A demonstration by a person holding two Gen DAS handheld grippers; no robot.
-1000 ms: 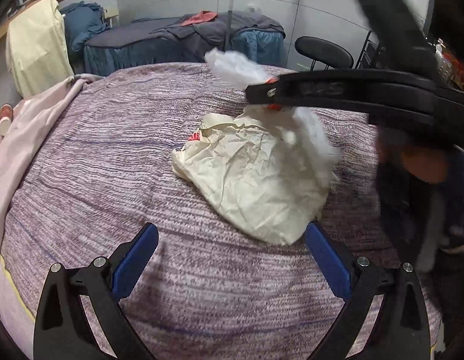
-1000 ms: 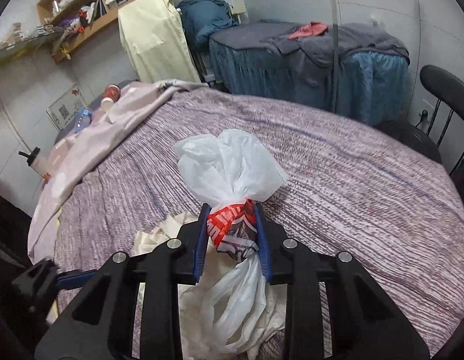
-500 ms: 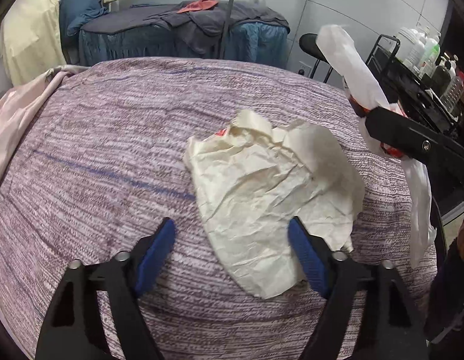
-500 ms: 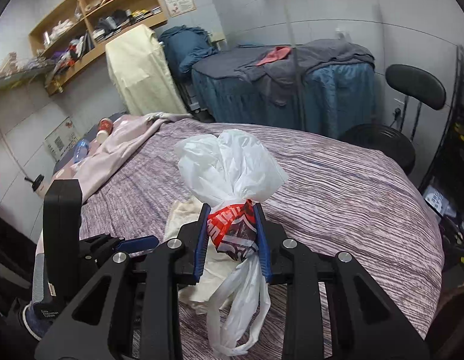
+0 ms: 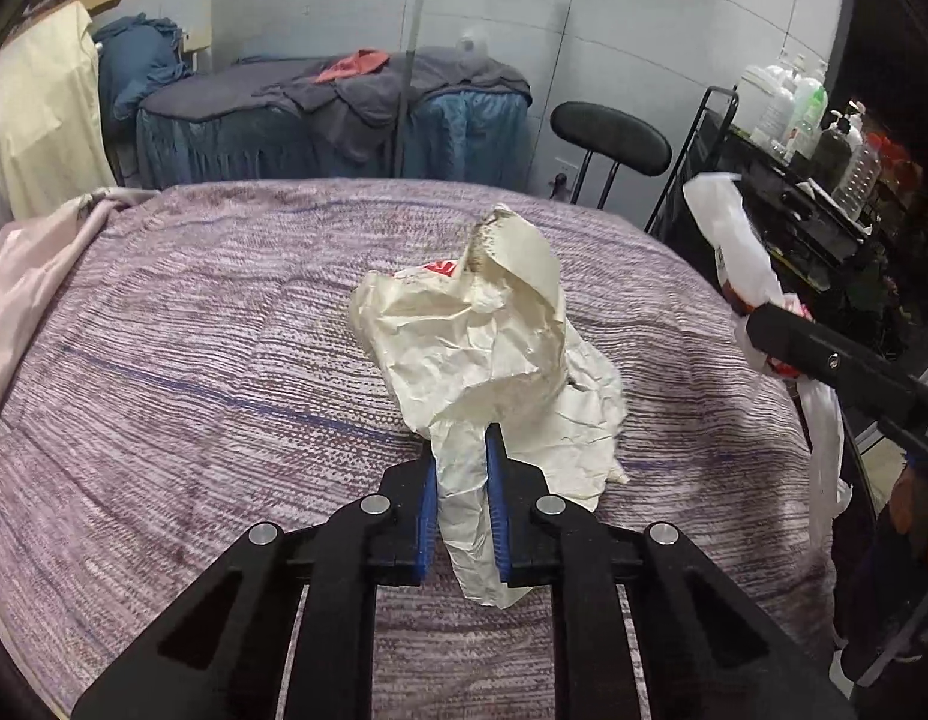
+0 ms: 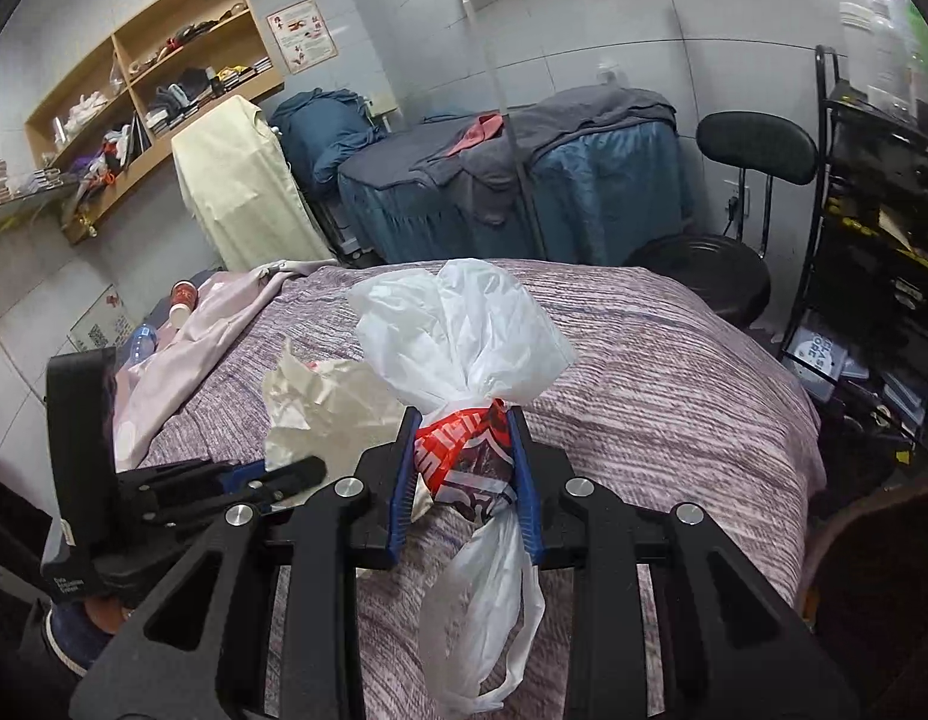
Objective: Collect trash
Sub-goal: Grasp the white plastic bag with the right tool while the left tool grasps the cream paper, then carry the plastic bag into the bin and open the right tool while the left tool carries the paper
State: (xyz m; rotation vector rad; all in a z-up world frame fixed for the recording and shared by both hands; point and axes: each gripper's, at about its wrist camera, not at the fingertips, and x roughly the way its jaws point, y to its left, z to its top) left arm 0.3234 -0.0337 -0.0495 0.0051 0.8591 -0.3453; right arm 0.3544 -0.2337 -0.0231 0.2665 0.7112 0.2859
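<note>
A crumpled cream paper bag point(image 5: 487, 348) lies on the purple striped bed cover point(image 5: 194, 360). My left gripper point(image 5: 462, 450) is shut on the bag's near edge, and the bag's far part stands lifted off the cover. It also shows in the right wrist view point(image 6: 326, 408), with the left gripper point(image 6: 272, 474) at its near edge. My right gripper point(image 6: 464, 420) is shut on a white plastic bag point(image 6: 458, 330) with red print, held above the bed's right side. That bag hangs at the right of the left wrist view point(image 5: 739, 252).
A pink sheet point(image 5: 26, 276) lies along the bed's left side. A black chair point(image 6: 751, 150) and a black cart with bottles point(image 5: 811, 138) stand to the right. A blue-covered bed point(image 6: 511, 180) stands behind. A cup point(image 6: 182, 300) and bottle point(image 6: 141, 341) lie far left.
My left gripper closed from wide open onto the paper bag's near edge and lifted it. My right gripper carried the white plastic bag rightward, off the paper bag.
</note>
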